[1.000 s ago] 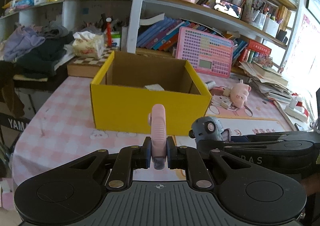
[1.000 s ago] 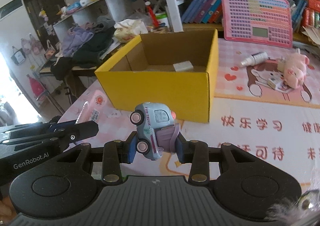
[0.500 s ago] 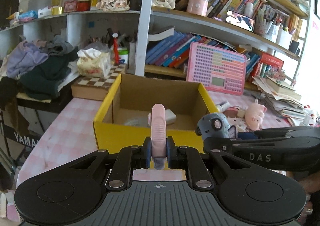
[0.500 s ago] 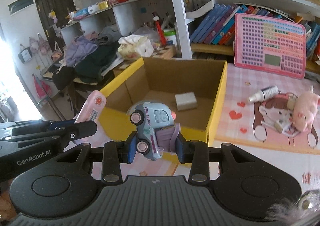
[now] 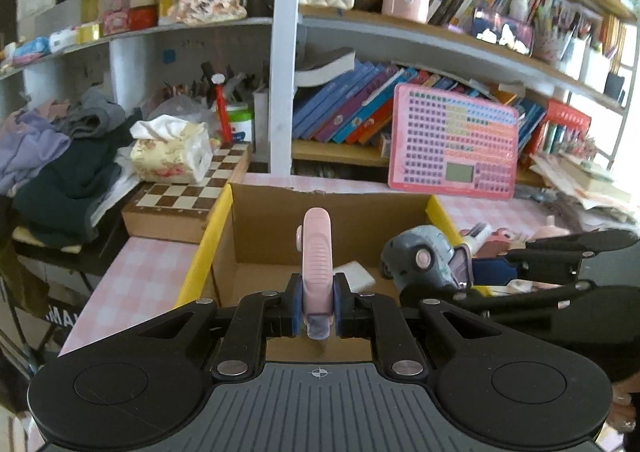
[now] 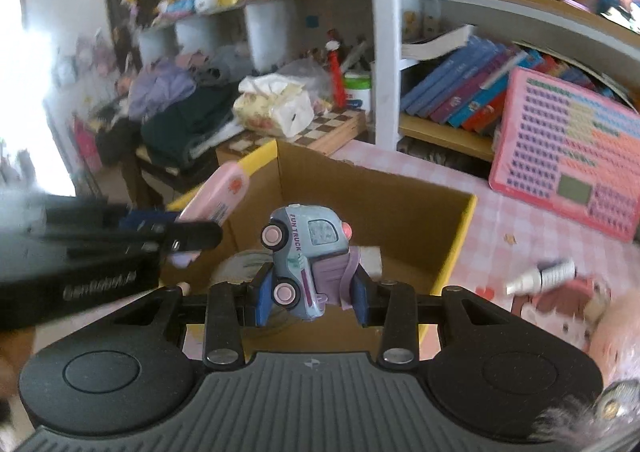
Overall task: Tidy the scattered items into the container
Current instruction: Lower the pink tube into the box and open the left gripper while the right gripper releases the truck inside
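Observation:
My left gripper (image 5: pixel 316 310) is shut on a slim pink utility knife (image 5: pixel 317 256) that stands upright between its pads. It hangs over the near side of the open yellow cardboard box (image 5: pixel 208 240). My right gripper (image 6: pixel 310 298) is shut on a light-blue toy truck (image 6: pixel 302 252) with pink wheels, tilted on its side, above the same box (image 6: pixel 464 228). A white block (image 5: pixel 358 272) lies on the box floor. Each gripper shows in the other's view: the truck (image 5: pixel 424 258) to the right, the knife (image 6: pixel 218 192) to the left.
On the pink checked tablecloth (image 6: pixel 500 220) right of the box lie a small white bottle (image 6: pixel 540 276) and a pink plush pig (image 6: pixel 612 328). A pink keyboard toy (image 5: pixel 454 146) leans on the bookshelf behind. A chessboard box (image 5: pixel 188 200) with a tissue pack (image 5: pixel 172 150) sits left.
Both grippers have travelled forward from in front of the box to above its opening, still holding the knife and the truck. The truck has rolled further onto its side.

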